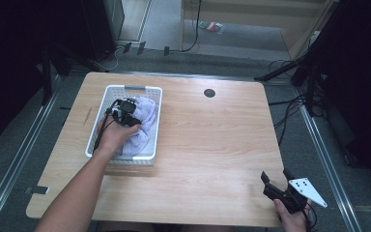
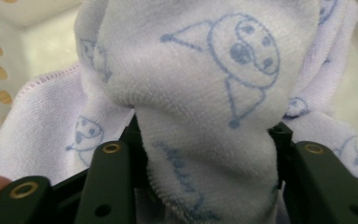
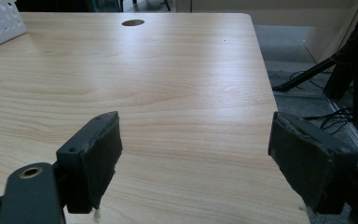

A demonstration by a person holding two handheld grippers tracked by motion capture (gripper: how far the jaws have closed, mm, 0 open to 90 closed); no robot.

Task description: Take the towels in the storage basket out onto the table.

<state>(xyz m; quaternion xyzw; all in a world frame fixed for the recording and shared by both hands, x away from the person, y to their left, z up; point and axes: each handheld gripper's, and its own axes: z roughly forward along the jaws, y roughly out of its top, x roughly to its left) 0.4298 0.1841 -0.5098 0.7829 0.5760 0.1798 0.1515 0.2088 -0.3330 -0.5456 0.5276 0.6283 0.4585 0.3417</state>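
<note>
While the left gripper [image 1: 127, 112] sits down inside the white basket [image 1: 146, 90] near the table's [image 1: 212, 140] far left corner, its jaws are clamped on a fold of the pale lilac printed towel [image 2: 200, 79] lying in it. Right gripper [image 1: 276, 178] hovers at the near right corner, jaws wide, nothing between them.

No lettering, brand name, number or sign can be read anywhere on the worktop [image 1: 212, 145]; the pale towel [image 2: 205, 93] bears only blue line-drawn cartoon figures, and a faint blue mark near its hem is illegible.
</note>
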